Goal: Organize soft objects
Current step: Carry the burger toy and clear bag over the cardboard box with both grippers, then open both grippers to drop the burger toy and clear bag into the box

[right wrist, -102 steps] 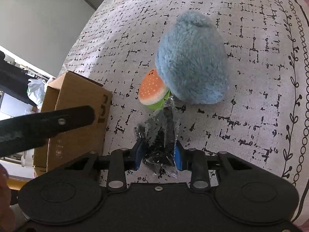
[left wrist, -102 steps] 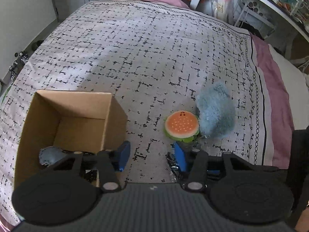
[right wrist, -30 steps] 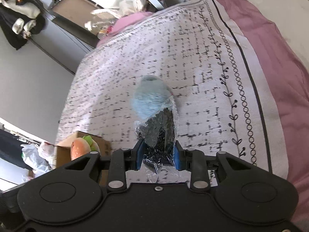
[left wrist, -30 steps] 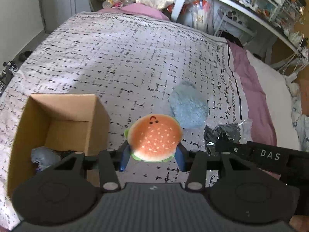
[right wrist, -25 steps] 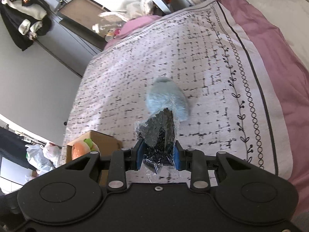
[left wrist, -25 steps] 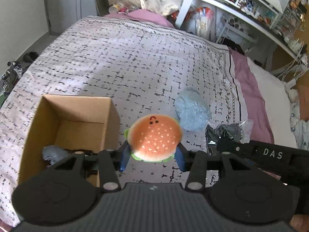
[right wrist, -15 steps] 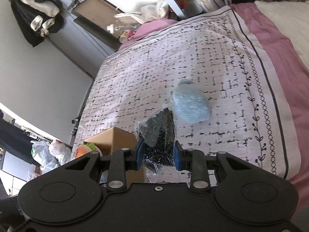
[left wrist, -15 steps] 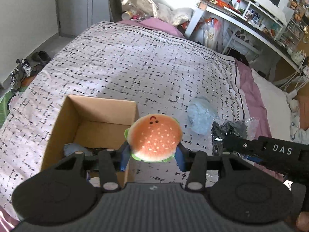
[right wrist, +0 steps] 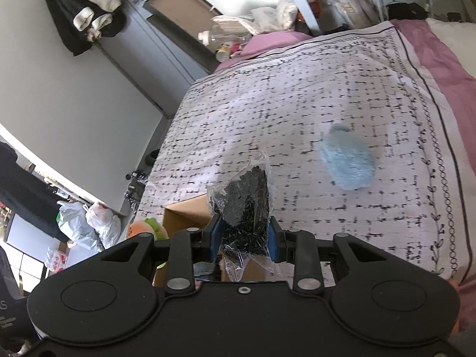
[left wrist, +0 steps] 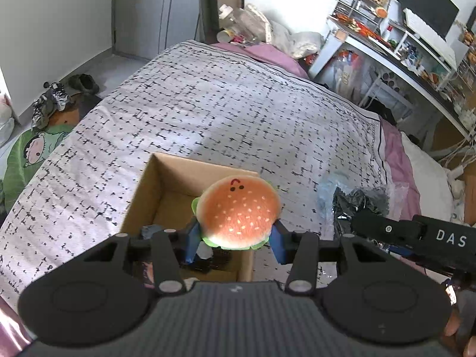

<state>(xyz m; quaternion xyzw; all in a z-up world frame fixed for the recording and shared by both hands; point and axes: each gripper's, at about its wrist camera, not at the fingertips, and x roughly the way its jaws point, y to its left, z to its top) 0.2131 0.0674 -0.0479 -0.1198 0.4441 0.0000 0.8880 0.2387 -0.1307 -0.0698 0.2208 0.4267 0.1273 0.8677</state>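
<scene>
My left gripper [left wrist: 235,245] is shut on a plush burger [left wrist: 238,214] and holds it above the near right corner of an open cardboard box [left wrist: 142,190] on the bed. A grey soft item [left wrist: 150,230] lies inside the box. My right gripper [right wrist: 244,238] is shut on a clear bag of black bits [right wrist: 245,205], held in the air just right of the box [right wrist: 184,212]; the bag also shows in the left wrist view [left wrist: 360,202]. A fluffy blue plush [right wrist: 348,162] lies on the blanket to the right, and the burger [right wrist: 142,229] shows at the lower left.
The bed has a white blanket with black marks [left wrist: 223,110] and a pink sheet edge [left wrist: 398,160]. Shoes [left wrist: 50,101] and a green mat [left wrist: 26,154] lie on the floor at left. A cluttered desk and shelves [left wrist: 386,38] stand at right.
Both grippers have risen and moved left with their loads. The burger now hangs over the box's corner, and the bag has come beside the box. The blue plush stays on the blanket.
</scene>
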